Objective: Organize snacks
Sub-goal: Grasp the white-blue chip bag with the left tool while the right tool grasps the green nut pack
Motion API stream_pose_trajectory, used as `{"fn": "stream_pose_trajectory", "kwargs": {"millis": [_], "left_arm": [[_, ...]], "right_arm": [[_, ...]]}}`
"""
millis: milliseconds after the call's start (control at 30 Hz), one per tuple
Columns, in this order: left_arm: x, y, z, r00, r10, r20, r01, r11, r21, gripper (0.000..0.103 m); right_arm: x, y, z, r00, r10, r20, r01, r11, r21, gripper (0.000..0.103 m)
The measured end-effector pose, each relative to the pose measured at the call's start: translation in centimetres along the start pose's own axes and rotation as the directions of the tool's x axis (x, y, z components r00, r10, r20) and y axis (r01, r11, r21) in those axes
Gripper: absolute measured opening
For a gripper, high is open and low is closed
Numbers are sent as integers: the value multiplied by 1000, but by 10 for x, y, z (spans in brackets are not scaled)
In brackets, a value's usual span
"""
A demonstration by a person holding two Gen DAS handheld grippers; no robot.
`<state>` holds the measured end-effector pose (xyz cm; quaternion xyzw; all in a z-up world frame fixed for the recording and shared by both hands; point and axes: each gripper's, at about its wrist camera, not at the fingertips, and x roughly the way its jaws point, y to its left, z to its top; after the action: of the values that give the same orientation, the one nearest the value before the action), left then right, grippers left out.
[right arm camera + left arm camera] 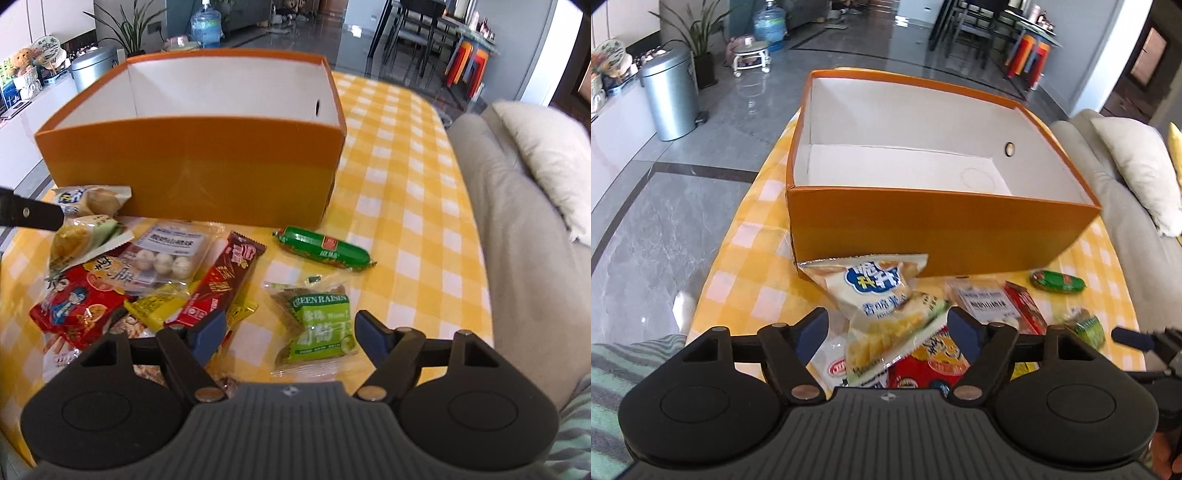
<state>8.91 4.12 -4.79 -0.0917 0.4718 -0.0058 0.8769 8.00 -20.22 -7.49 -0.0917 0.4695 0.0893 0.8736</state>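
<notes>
Ahead, the orange box (942, 236) stands empty; left claw (888, 328) gapes over, perhaps touching, a cracker packet (882, 295); right claw (291, 332) gapes above the green raisin packet (321, 325).

- My left wrist camera looks forward and down, close over the snack pile (886, 332), into the orange box (942, 229).
- My right one sits lower, rightward, facing the same box (192, 166) and pile (147, 280).

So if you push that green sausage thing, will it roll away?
Probably a little. The green plastic-wrapped sausage stick looks round and smooth, so a sideways nudge could roll it across the yellow checked tablecloth. Its crimped ends may slow it. It likely feels firm, not floppy.
</notes>
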Motion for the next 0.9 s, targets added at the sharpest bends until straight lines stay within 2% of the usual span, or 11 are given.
{"fn": "stream_pose_trajectory", "kwargs": {"millis": [67,300,467,833,900], "left_arm": [[6,0,1,1000,7,-6,-7,1000,-9,87],[26,5,4,999,28,-45,-31,998,-51,87],[39,5,5,997,22,-70,-26,998,-59,87],[49,2,7,996,22,-92,-28,997,-68,87],[48,2,6,995,21,-93,-28,997,-70,87]], "right_arm": [[8,-1,1,1000,8,-19,-8,1000,1,67],[24,0,2,1000,-15,-19,14,999,-41,67],[33,-1,3,997,-76,-23,74,995,-72,60],[38,0,4,994,-111,-18,109,990,-89,61],[39,1,3,992,-122,-13,120,988,-96,58]]}}
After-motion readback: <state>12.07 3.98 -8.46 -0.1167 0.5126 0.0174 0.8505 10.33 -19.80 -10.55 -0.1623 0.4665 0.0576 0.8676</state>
